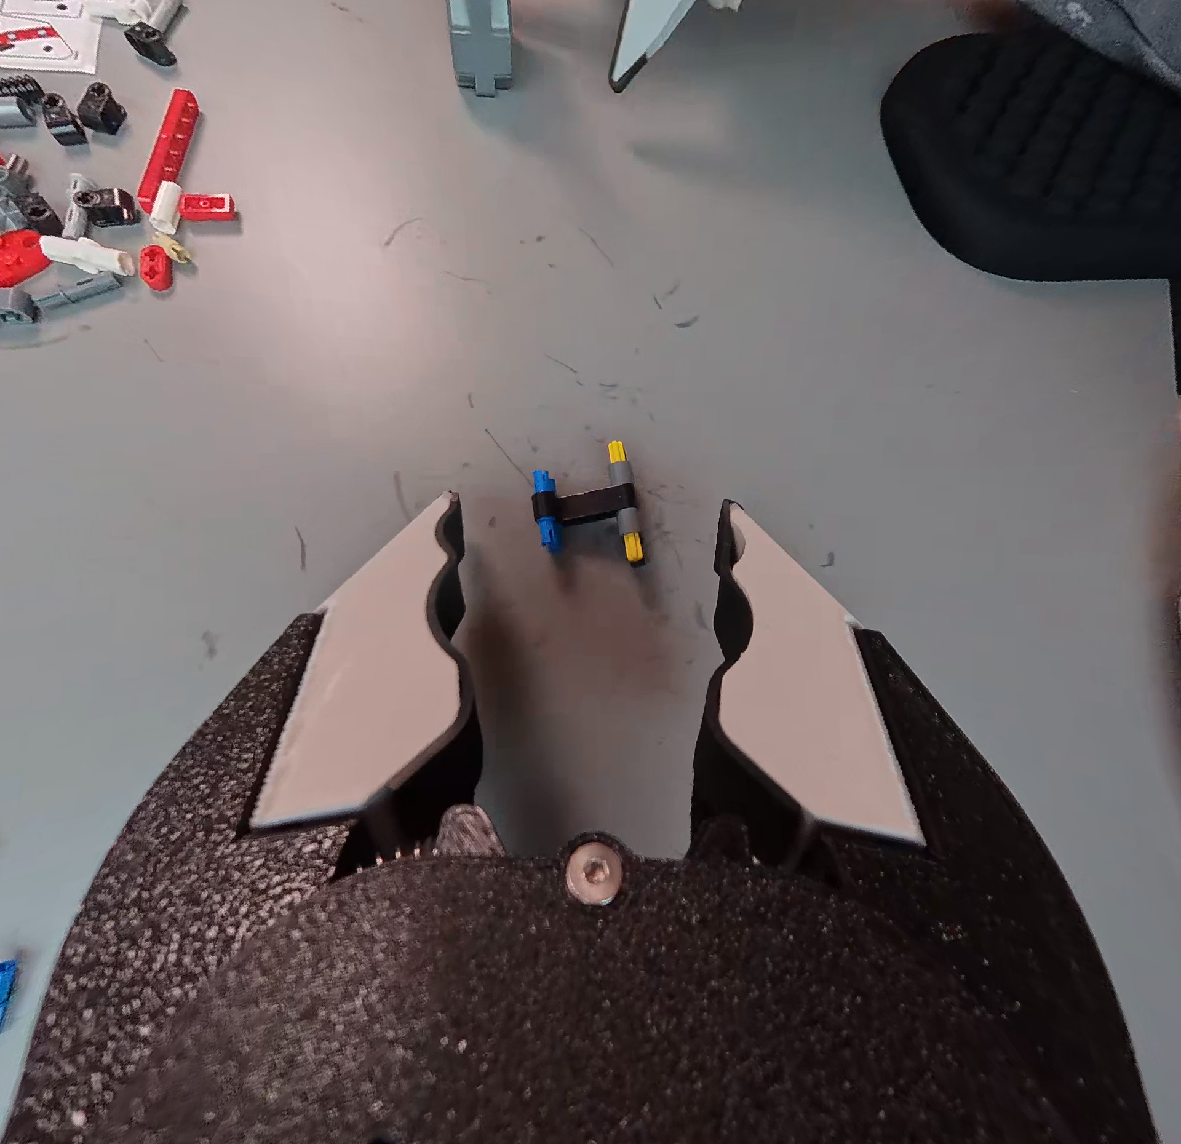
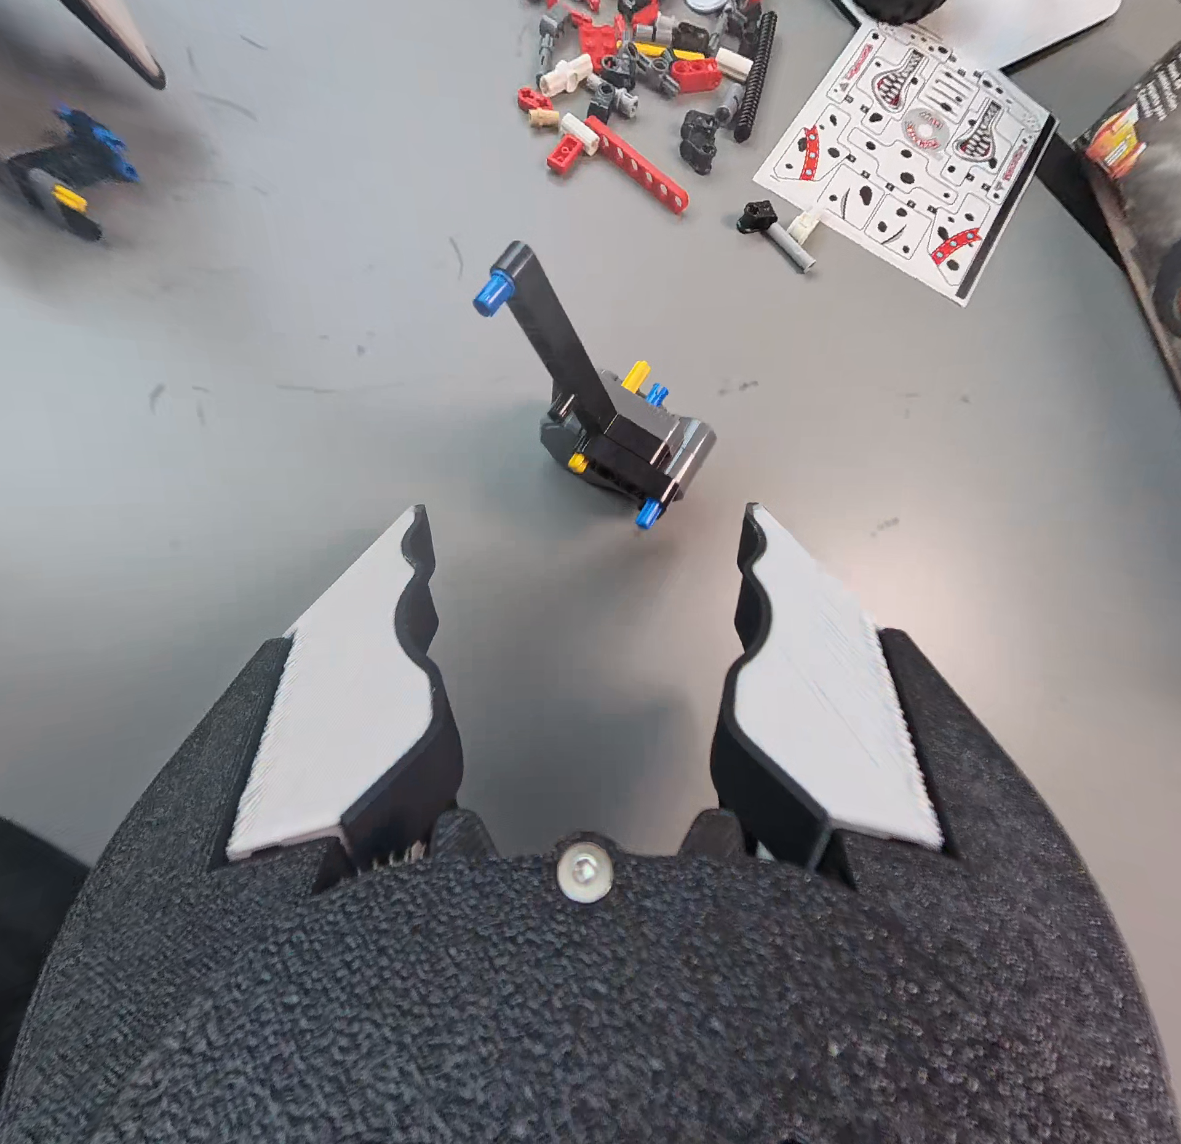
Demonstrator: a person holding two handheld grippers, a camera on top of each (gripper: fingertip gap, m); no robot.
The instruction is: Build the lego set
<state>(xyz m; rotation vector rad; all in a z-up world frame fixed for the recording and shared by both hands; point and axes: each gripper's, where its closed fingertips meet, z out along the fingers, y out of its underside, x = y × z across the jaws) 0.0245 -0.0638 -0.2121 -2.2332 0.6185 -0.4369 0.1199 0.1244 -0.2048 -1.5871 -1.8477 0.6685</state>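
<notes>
Left wrist view: left claw [image 1: 588, 506] spread wide, empty, just short of small black link w/ blue & yellow pins [image 1: 586, 503] on surface [image 1: 831, 410]; right claw [image 2: 585, 516] likewise open near black-grey subassembly [image 2: 607, 429]; off-centre pinch prob. flicks link away.

The small assembly [image 1: 586, 505] is black with blue and yellow pins; the sticker sheet [image 2: 904, 155] is white with black spots and red parts.

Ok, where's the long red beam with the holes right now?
In the right wrist view the long red beam lies on the grey table at upper centre, at the near edge of the loose parts pile, left of the sticker sheet.
</notes>
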